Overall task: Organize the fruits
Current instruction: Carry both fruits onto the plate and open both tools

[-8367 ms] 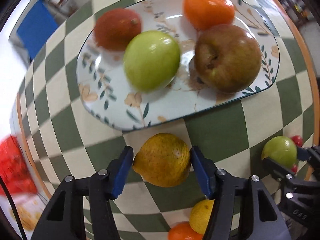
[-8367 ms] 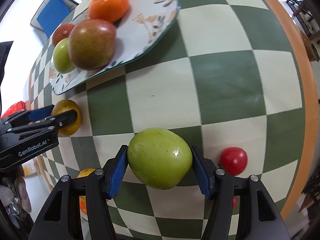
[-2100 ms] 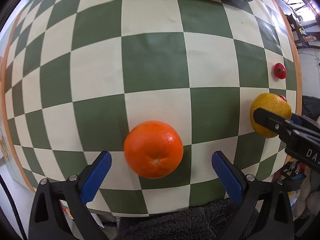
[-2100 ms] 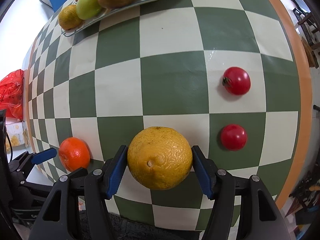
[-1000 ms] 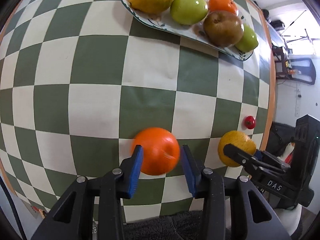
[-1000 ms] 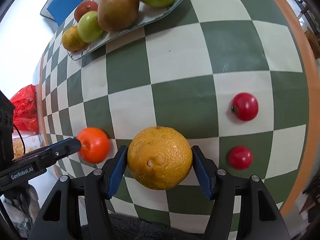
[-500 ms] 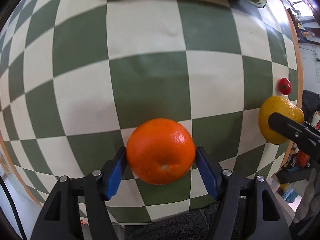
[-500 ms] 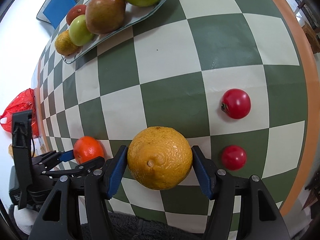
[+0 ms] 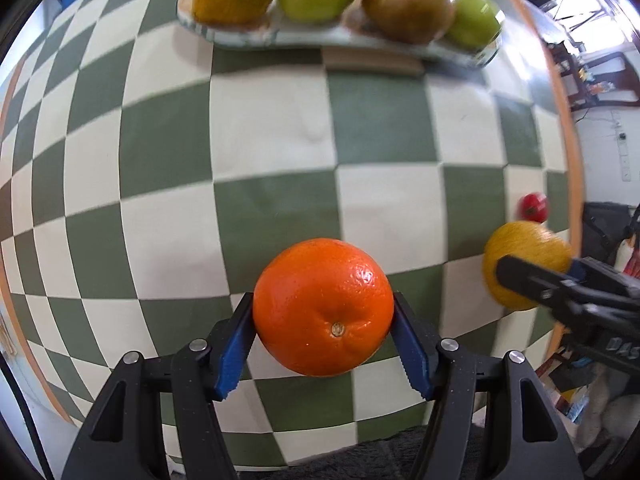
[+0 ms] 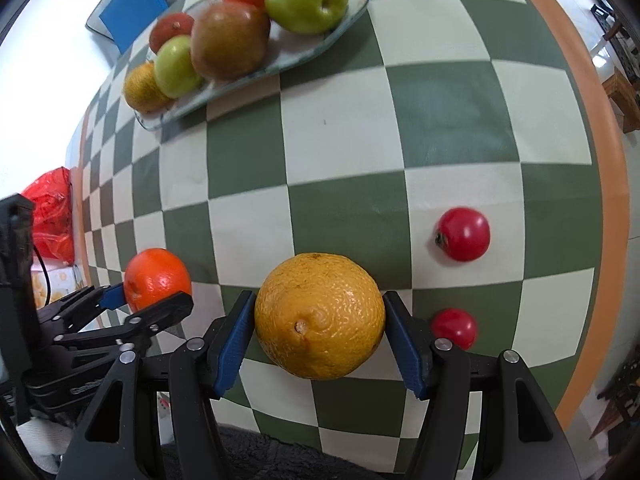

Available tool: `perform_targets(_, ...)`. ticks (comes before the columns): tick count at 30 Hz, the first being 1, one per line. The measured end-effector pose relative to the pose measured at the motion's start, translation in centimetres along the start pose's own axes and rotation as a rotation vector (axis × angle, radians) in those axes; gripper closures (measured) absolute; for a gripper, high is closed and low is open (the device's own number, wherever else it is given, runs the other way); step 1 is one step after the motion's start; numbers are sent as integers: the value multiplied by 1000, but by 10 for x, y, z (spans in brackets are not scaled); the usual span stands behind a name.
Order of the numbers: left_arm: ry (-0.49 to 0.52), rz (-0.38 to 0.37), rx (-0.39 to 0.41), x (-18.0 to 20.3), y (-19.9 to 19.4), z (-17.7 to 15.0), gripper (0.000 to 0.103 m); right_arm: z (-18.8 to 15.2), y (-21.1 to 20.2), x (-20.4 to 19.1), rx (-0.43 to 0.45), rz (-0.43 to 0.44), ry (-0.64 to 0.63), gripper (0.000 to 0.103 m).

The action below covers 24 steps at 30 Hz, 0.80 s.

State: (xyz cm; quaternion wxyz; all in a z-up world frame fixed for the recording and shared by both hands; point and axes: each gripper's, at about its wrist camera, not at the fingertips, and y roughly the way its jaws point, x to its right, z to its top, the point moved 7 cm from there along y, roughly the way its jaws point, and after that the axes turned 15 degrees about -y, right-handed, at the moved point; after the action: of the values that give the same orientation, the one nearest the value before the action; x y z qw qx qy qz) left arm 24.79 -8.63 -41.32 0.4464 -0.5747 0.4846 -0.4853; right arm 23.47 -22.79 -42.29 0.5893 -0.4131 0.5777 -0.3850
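My left gripper (image 9: 323, 322) is shut on a bright orange (image 9: 323, 307), held above the near part of the checkered table. My right gripper (image 10: 320, 328) is shut on a rough yellow citrus (image 10: 319, 315); the same yellow citrus (image 9: 524, 256) shows at the right of the left wrist view. The orange (image 10: 157, 278) and the left gripper appear at the lower left of the right wrist view. A floral plate (image 10: 304, 54) at the far side carries several fruits: green apples, a brown pear, an orange, a red fruit and a yellow citrus.
Two small red tomatoes (image 10: 463, 234) (image 10: 454, 328) lie on the table to the right of the yellow citrus. The table's orange rim (image 10: 608, 184) curves along the right. A red bag (image 10: 50, 220) sits off the left edge, and a blue chair (image 10: 134, 14) stands beyond the plate.
My left gripper shut on the orange and lifted it, moving towards the plate, which now looks nearer. My right gripper still holds the yellow citrus and has moved forward too.
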Motion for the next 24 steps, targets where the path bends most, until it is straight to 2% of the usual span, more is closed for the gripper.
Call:
perform_targets(5,-9,-108,66,17,-49,23,41,17,-20,1,51,54,20,37)
perform_targets(8,4,-162,110,33,-87,57,41,37,-36,4,99,107,57,37)
perform_targets(11,35,-180,160,56,-116,96,41,73,-58,11,168,126,80,37)
perform_targets(14,55,-167,177,75,-126,139,41,121,-80,21,241,109,83,37)
perform_targets(17,78,-119,171,93,-122,183,41,169,-89,36,276,46,67,37)
perform_targets(21,100,-29,114,101,-93,228,41,217,-79,52,260,-28,41,37)
perform_targets(24,110,26,60,101,-70,259,41,237,-71,61,236,-77,10,37)
